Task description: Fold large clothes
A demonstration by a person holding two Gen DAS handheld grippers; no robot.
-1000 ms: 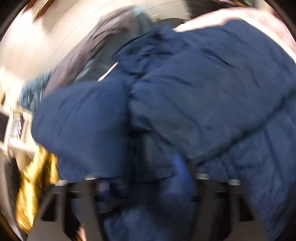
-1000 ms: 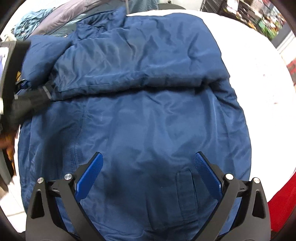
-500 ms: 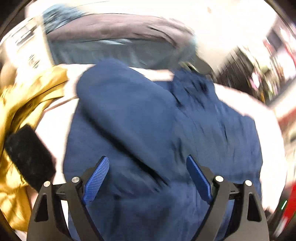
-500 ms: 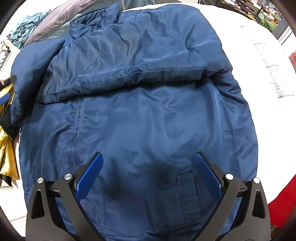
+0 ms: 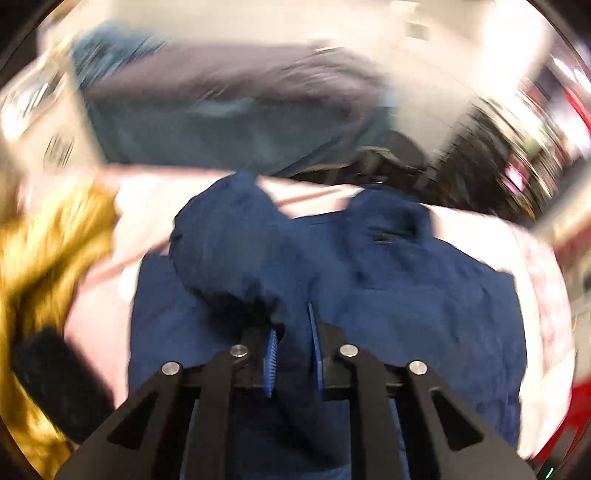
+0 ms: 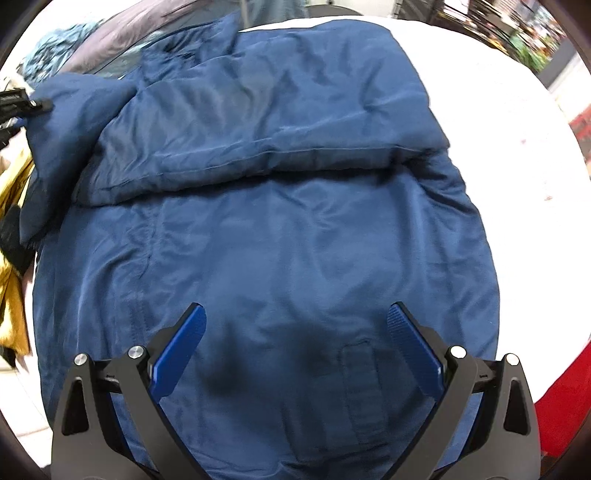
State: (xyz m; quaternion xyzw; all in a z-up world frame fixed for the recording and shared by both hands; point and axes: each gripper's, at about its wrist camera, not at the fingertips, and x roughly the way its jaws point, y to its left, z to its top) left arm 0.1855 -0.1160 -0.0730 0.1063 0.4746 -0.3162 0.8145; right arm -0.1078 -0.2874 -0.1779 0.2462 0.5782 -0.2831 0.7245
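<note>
Left gripper (image 5: pixel 291 332) nearly closed on navy jacket (image 6: pixel 266 229) sleeve cuff (image 5: pixel 258 299); right gripper (image 6: pixel 295 343) wide open, empty; best to carry sleeve flat across body

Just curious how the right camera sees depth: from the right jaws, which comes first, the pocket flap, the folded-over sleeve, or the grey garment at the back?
1. Pocket flap, just ahead of the right gripper, slightly right.
2. Folded-over sleeve, across the jacket's middle.
3. Grey garment, far back, upper left.

Left tongs (image 5: pixel 291 332) pinching navy jacket (image 5: pixel 388 302) sleeve, blurred gold garment (image 5: pixel 40 258) beside
</note>
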